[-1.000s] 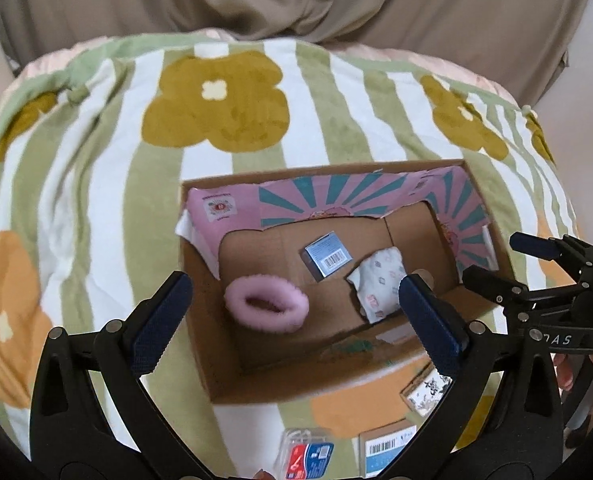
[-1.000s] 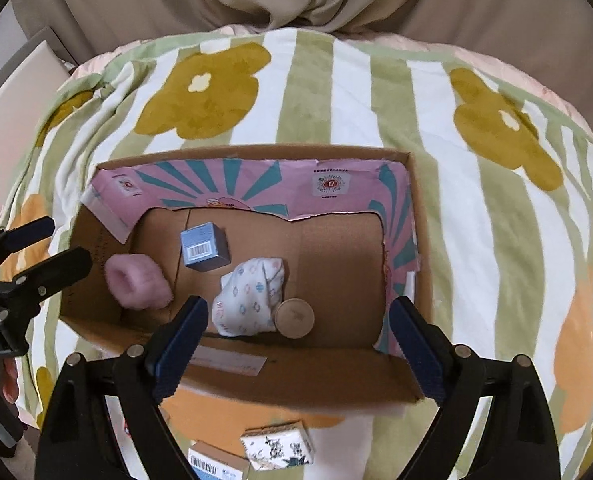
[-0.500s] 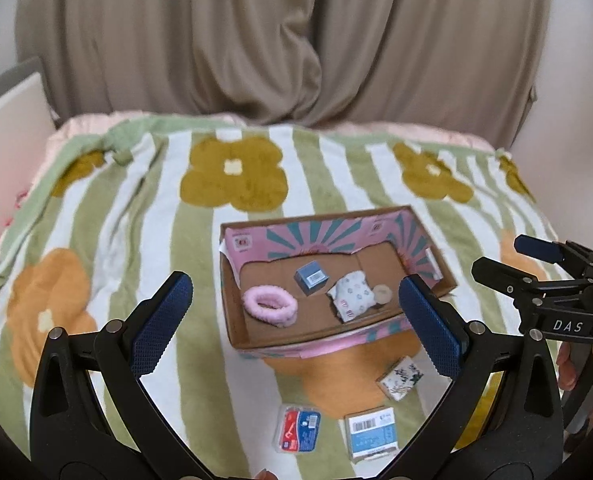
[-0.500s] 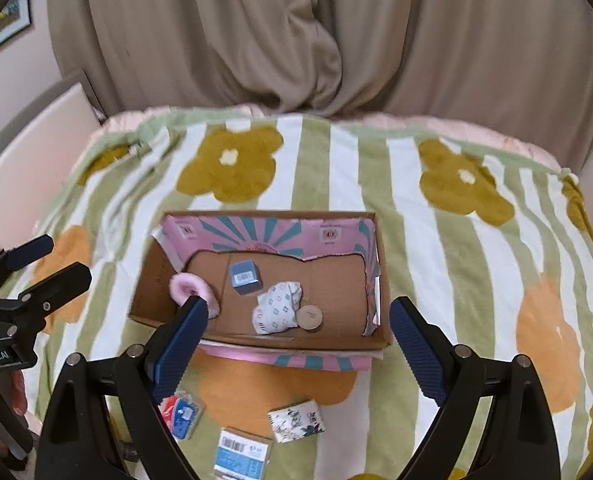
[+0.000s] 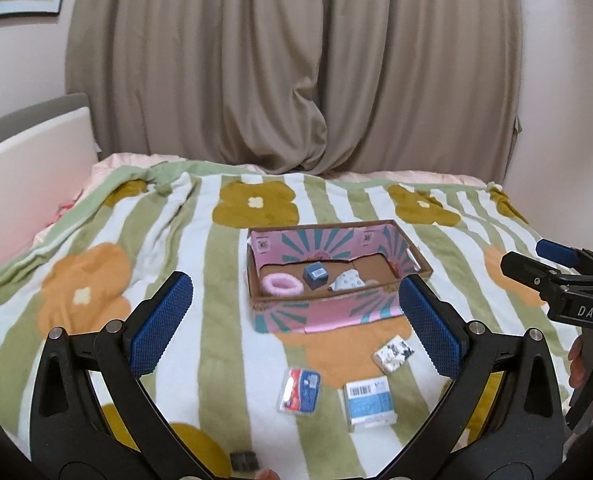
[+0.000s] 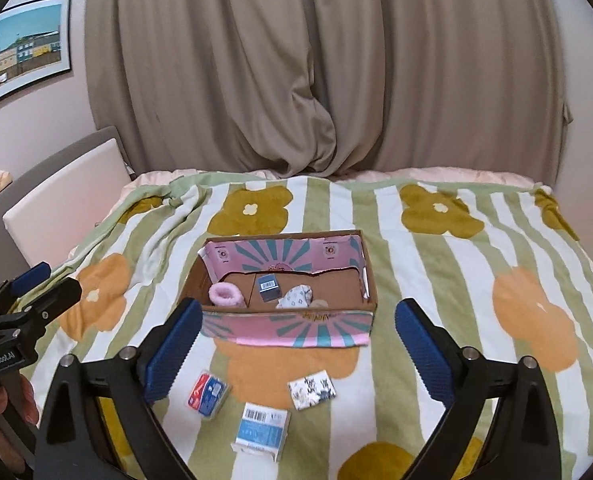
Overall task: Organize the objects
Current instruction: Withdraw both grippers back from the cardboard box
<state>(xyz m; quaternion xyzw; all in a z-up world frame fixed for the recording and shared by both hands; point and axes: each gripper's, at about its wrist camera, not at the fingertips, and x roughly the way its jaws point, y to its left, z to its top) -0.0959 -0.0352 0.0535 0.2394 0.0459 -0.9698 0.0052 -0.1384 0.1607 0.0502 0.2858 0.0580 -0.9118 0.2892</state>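
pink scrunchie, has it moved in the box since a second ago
No. The pink scrunchie sits at the cardboard box's left end, left of the blue carton, as before; only the cameras pulled back.

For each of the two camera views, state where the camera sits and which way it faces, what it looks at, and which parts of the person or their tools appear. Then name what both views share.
Left wrist view: on the left tool, facing forward and down over the bed; its open fingers frame the cardboard box; the right tool shows at the right edge.
Right wrist view: on the right tool, same facing; the left tool and a hand show at the left edge.
Shared: box, flowered blanket, curtain.
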